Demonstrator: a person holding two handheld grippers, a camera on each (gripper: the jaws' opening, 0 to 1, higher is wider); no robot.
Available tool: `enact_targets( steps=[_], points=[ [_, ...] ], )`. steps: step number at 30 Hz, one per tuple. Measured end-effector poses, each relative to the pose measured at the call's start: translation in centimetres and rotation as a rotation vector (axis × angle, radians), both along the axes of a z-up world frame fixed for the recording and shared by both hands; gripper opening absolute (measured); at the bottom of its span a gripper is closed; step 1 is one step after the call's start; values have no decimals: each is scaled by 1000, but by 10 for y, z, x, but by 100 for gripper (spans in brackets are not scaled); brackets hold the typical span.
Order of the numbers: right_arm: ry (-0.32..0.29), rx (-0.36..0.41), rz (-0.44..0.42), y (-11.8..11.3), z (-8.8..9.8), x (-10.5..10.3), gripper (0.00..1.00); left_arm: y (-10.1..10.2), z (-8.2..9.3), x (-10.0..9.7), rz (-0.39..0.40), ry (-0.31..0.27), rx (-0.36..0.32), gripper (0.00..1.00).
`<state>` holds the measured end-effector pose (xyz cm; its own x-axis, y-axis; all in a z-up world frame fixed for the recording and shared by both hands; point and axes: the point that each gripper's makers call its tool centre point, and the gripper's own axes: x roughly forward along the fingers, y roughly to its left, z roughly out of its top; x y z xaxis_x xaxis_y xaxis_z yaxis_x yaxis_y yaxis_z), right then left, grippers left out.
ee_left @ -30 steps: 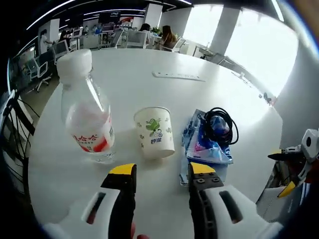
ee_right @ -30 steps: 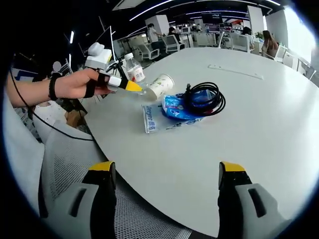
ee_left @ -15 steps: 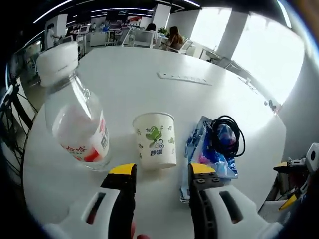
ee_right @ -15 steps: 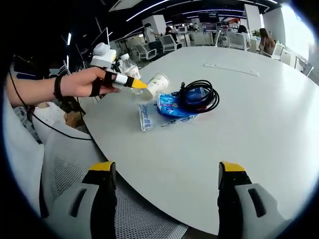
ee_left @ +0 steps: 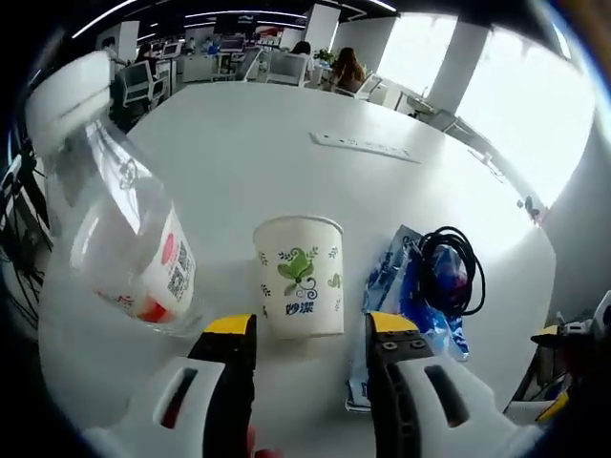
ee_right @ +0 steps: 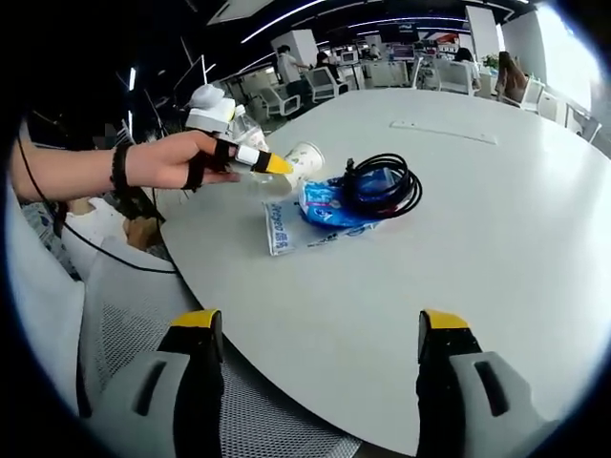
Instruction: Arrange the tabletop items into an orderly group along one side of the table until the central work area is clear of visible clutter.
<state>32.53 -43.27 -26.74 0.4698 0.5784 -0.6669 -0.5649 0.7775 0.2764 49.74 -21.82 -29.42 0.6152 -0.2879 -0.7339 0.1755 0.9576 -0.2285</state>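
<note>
Left gripper jaws open just before cup; bottle beside it. Right gripper jaws open wide, off the surface.

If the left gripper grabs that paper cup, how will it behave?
The paper cup stands upright, open mouth up, so it is probably light and may tip if nudged high. Its thin wall would likely crush under a hard squeeze. The left gripper is open just before it.
</note>
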Motion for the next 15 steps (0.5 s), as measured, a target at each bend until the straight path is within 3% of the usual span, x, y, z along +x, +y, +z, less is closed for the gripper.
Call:
enact_targets(
  steps=[8,11,15],
  points=[
    [3,2,-6,-2,-1,2,84,1,-15,7,-5,25,14,42],
    [3,0,-3,-1,-1,3,84,4,-21,9,-14,31,32,36],
    [0,1,-1,-1,1,7,83,5,-21,10,-18,30,33,35]
  ],
)
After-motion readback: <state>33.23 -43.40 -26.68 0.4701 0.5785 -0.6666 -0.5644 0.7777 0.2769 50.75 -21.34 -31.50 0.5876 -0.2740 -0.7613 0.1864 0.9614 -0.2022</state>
